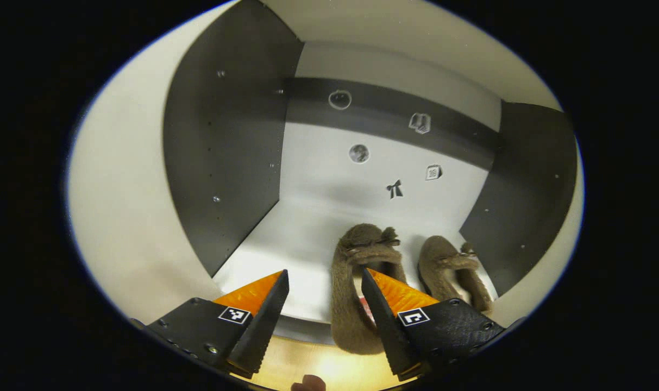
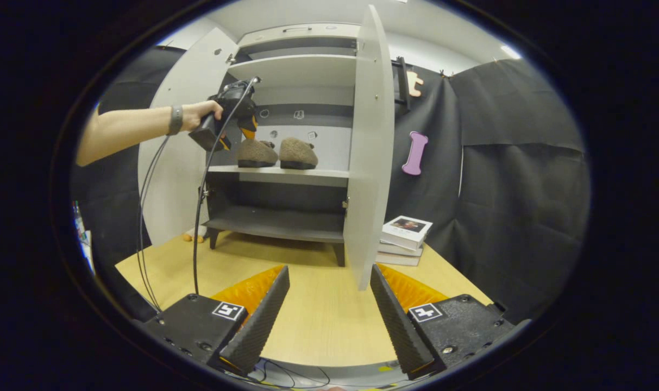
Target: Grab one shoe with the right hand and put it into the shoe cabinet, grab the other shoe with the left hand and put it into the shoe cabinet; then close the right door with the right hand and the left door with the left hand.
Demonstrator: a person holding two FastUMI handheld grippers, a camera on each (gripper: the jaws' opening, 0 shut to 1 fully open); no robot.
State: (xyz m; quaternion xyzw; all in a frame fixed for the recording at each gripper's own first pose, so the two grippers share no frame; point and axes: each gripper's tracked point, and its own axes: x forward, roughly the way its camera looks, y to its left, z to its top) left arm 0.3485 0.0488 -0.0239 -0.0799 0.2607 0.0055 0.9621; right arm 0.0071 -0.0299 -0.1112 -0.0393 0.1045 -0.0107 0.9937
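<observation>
Bare shelf (image 1: 286,239) left of both shoes (image 1: 356,282); open right door (image 2: 364,152) edge-on before right tool (image 2: 329,277).

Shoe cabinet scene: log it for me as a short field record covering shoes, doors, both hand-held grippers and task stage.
shoes: two brown shoes side by side on the cabinet's middle shelf
right door: open
left door: open
left hand-held gripper: open, at the shelf, beside the nearer shoe
right hand-held gripper: open, empty, above the table, back from the cabinet
stage: both shoes in; doors not yet closed
</observation>
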